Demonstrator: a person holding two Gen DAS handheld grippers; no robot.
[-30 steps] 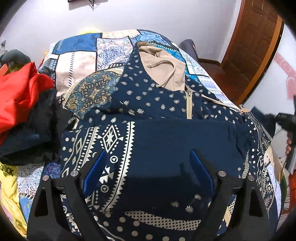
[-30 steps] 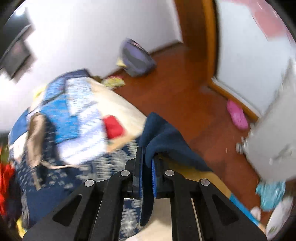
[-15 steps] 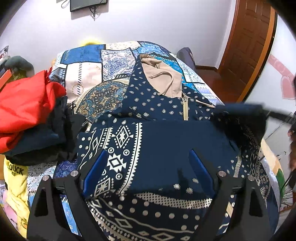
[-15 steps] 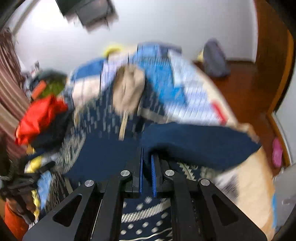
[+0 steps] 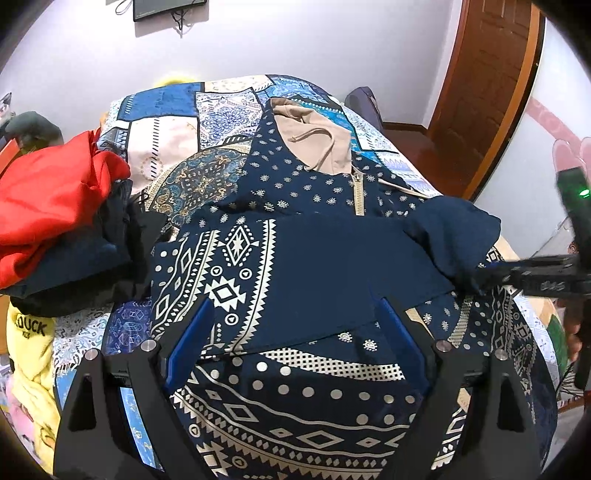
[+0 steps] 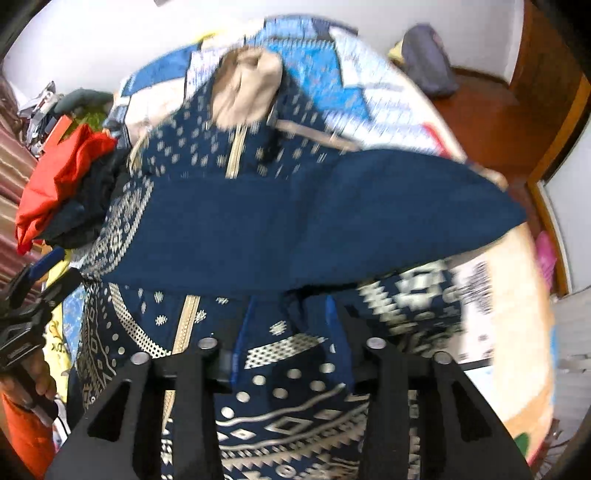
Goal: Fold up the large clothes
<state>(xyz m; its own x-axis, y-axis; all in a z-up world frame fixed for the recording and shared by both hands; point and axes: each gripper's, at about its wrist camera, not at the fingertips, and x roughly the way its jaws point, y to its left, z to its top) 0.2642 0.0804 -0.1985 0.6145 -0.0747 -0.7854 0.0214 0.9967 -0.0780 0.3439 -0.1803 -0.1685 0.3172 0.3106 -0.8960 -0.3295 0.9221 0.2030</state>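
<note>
Left wrist view: looks steeply down and forward along the left tongs [image 5: 295, 343] from the foot of the bed [image 5: 166, 140], close above the patterned hoodie [image 5: 314, 258], facing the far white wall and a wall-mounted screen [image 5: 166, 7]. Wooden door [image 5: 491, 85] at upper right.

Right wrist view: same general heading, steeper, motion-blurred, close over the hoodie [image 6: 295, 229] along the right tongs [image 6: 288, 332].

Shared: the hoodie, its beige hood [image 5: 314, 136] [image 6: 247, 88], the red garment pile [image 5: 48, 192] [image 6: 62, 177], the bed cover. Each view catches the other tongs at its edge.
</note>
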